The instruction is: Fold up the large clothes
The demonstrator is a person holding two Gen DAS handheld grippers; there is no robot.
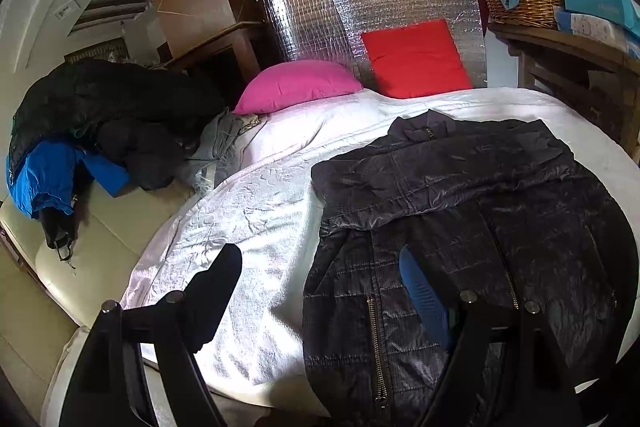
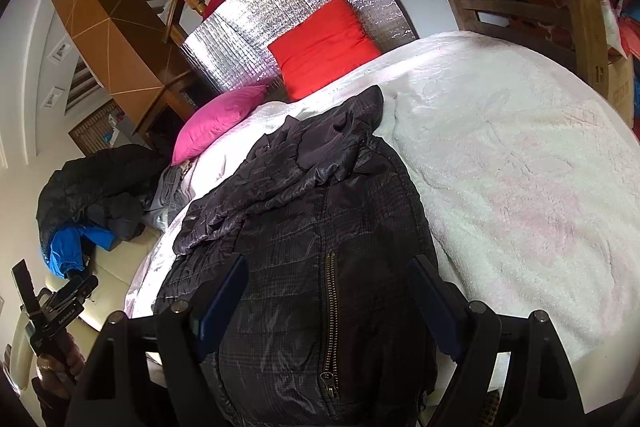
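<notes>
Bedspread (image 1: 256,195) white, rumpled | jacket (image 1: 460,219) on it | pillows (image 1: 298,85) at headboard (image 1: 360,15)

No legible text in either view. Faint print on the teal box (image 1: 596,7) on the wooden shelf (image 1: 560,43), too blurred to read. Tiny white lettering on the black clamp (image 2: 60,311) of the other gripper's handle, seen in right wrist view, too small to make out. Cardboard box (image 2: 622,83) under the shelf has printed marks, unreadable.
</notes>
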